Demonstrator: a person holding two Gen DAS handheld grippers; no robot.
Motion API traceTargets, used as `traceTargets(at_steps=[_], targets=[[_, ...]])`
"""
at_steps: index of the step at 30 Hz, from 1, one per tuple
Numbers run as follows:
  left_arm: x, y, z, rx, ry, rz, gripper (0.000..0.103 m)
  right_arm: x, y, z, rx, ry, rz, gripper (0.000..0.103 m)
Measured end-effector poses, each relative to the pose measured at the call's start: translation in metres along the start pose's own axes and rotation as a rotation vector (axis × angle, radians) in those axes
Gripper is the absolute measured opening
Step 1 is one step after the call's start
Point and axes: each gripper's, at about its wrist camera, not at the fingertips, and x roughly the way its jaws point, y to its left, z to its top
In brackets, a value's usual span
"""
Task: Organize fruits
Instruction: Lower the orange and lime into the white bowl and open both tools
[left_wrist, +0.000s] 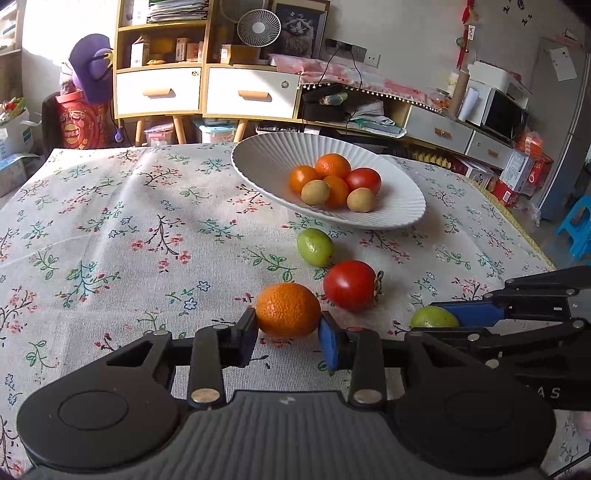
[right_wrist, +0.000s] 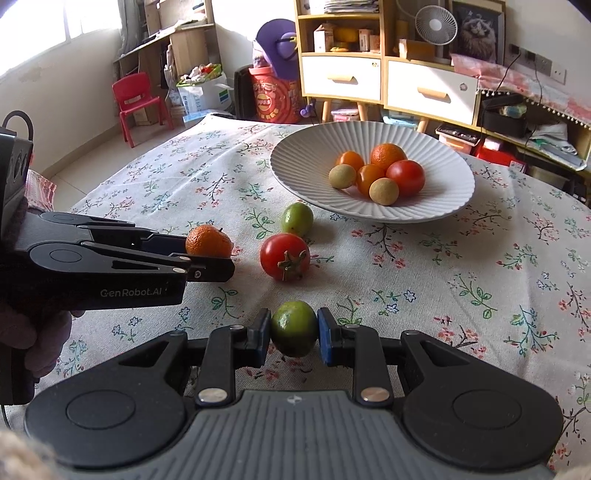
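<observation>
Orange (left_wrist: 288, 310) between left gripper (left_wrist: 289, 332) pads (both touching)

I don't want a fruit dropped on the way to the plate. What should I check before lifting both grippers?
1. Left gripper pads on both sides of the orange: ok.
2. Right gripper pads touching the green fruit on both sides: ok.
3. Grip firm enough to lift: cannot tell.
4. Free room on the white plate, left part bare: ok.
5. Loose tomato and second green fruit lie in the path to the plate; lift over them: not ok.
</observation>
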Motion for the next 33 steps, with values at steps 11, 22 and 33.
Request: traceTargets(at_steps=[11,22,33], targets=[[-0.003,-0.007,0.022,-0.036,-0.021,-0.026,0.029,-0.011,-0.011,0.025,0.028,-0.082,-0.044,0.024],[0.011,-0.007,0.048,-0.021,-0.027,0.000,0.029,0.000,-0.047,0.052,0.138,-0.114,-0.080,0.024],[0.054,-0.011,0.094,0.025,-0.025,-0.055,0.029,0.026,-0.083,0.074,0.268,-0.140,-0.096,0.024]])
